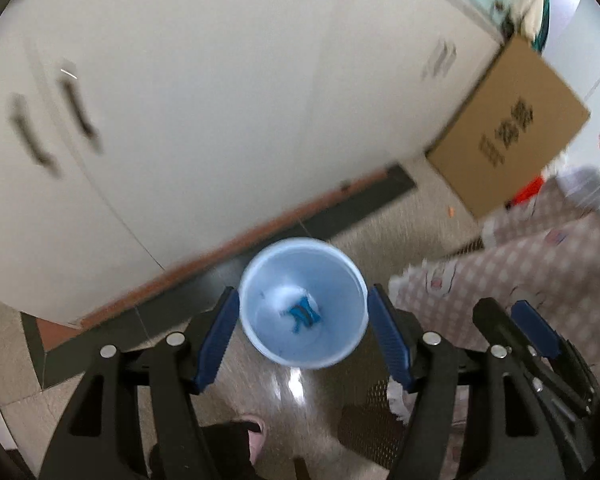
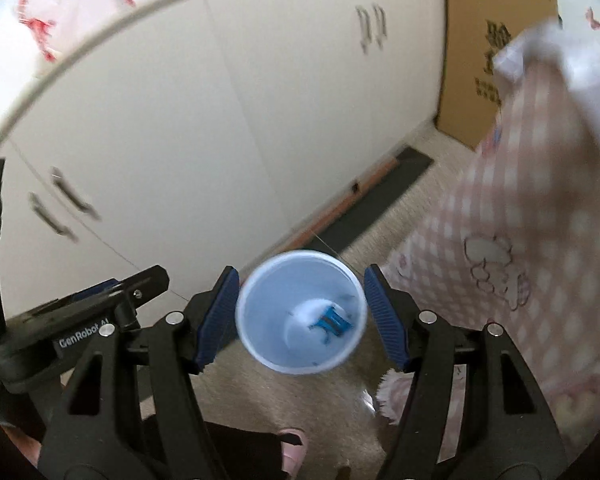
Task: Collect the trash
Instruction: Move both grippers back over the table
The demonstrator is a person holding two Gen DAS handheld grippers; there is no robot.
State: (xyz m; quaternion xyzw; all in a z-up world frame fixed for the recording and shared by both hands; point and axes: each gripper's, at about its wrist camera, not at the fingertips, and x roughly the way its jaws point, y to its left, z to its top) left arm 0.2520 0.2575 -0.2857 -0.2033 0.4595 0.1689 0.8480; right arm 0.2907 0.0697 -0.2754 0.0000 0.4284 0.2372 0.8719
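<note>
The left gripper [image 1: 303, 332] is a matte black plastic frame of angled arms with triangular cut-outs, joined by round silver pivot pins. Each of its two fingers carries a long dark-blue ribbed rubber pad [image 1: 216, 342]. The right gripper [image 2: 302, 318] is built alike: black arms, silver pins, blue ribbed pads [image 2: 384, 320]. Seen from the right wrist, the left gripper's black body bears white "GenRobot AI" lettering. The person wears dark trousers [image 1: 220, 452] and pink slippers [image 2: 294, 450].

Both wrist views are aimed steeply down past blue-padded fingers. Shared ground: pale bin [image 1: 304, 304] [image 2: 300, 312] at lower centre, white cabinets [image 1: 200, 100] [image 2: 220, 120] across top, cardboard box [image 1: 512, 128] [image 2: 480, 60] upper right.
</note>
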